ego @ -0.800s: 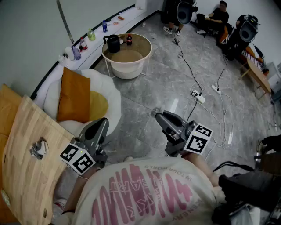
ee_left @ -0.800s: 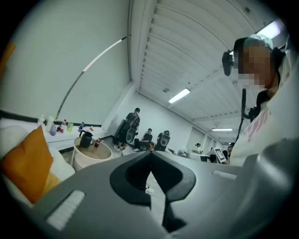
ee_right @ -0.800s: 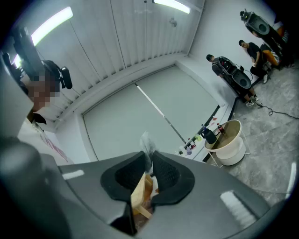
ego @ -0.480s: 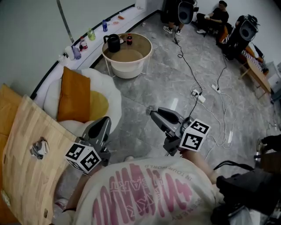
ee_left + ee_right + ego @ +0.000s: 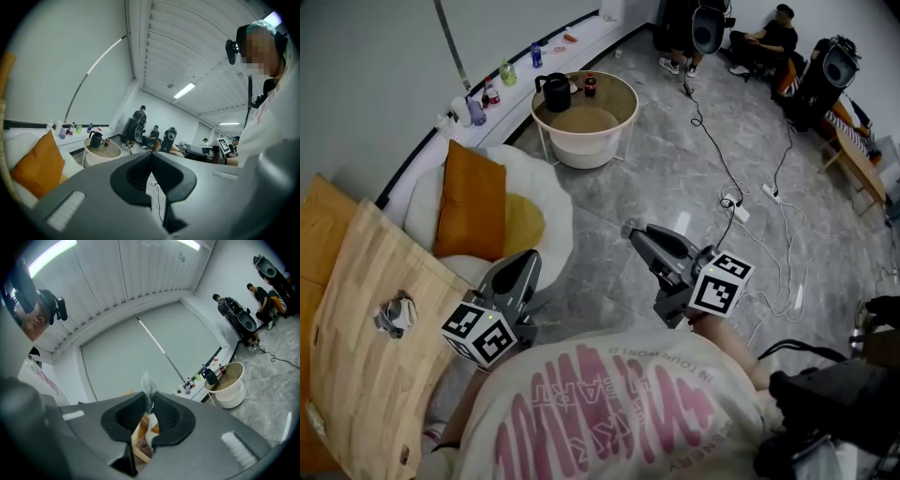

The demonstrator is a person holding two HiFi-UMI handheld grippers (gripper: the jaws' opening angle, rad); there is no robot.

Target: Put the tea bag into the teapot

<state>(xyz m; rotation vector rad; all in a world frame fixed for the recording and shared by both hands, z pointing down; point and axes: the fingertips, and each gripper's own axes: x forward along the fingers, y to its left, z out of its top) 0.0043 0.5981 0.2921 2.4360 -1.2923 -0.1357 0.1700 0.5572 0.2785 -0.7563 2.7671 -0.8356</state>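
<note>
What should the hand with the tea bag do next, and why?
Probably carry it toward the black teapot on the round table: the right gripper has its jaws shut on the tea bag, and the teapot stands far across the floor.

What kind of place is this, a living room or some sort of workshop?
Probably a lab or studio staged as a lounge: a white armchair with an orange cushion, a black teapot on a round side table, but cables trail across the floor.
</note>
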